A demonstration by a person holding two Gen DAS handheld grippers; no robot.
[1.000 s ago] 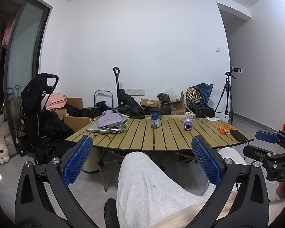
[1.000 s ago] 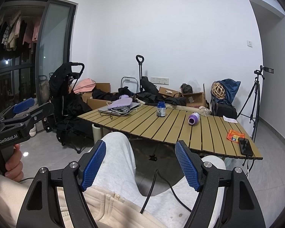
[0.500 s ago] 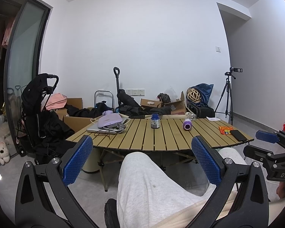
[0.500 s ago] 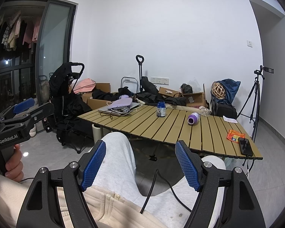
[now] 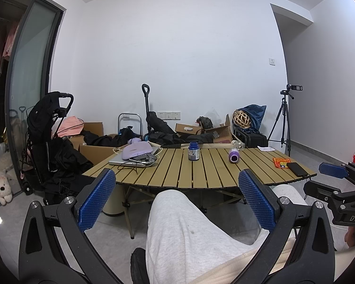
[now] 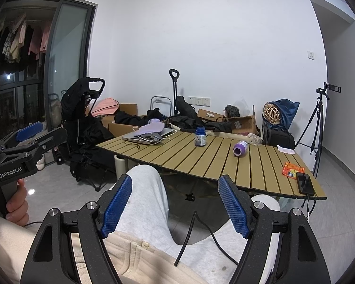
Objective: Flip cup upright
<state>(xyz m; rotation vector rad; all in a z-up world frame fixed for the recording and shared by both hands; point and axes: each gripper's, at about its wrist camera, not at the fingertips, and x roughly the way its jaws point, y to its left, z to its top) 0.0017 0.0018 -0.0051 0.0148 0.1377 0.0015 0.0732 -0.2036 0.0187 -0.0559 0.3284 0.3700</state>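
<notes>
Ahead, well apart from both claws: a wide olive-tan slatted folding table [image 5: 213, 172], carrying at its far left corner a silver laptop [image 5: 130, 161] under a lilac soft pouch [image 5: 137, 150]. Down over the lap, short of the table's near edge: the left gripper [image 5: 176, 177] with blue ribbed pads spread wide and holding nothing; likewise the right gripper [image 6: 175, 179], gaping wide and empty. Near the middle of the far edge, upright: a small dark jar with a blue lid [image 5: 193, 151]. To its right, toward the far edge and apart from the jar: the small purple cup [image 5: 233, 156], lying on its side, dark mouth apparently turned toward the near edge, not yet touched. Judged as the step in hand: the reach for that cup, best done with the right claw, as the nearer one. Bring it in low over the slats from the near edge, keeping clear of the black phone [image 6: 304, 184] and the orange packet [image 6: 293, 169] by the right edge. Keep the pads wide until they straddle the round body across its width, not along its length; otherwise likely to roll along the slats. Close gently at mid-body, lift just off the wood, rotate the wrist until the mouth faces up, set the base flat across the slats rather than in a gap, then release. Leave the left claw back over the lap, or hold it ready as a stop beside the jar.
</notes>
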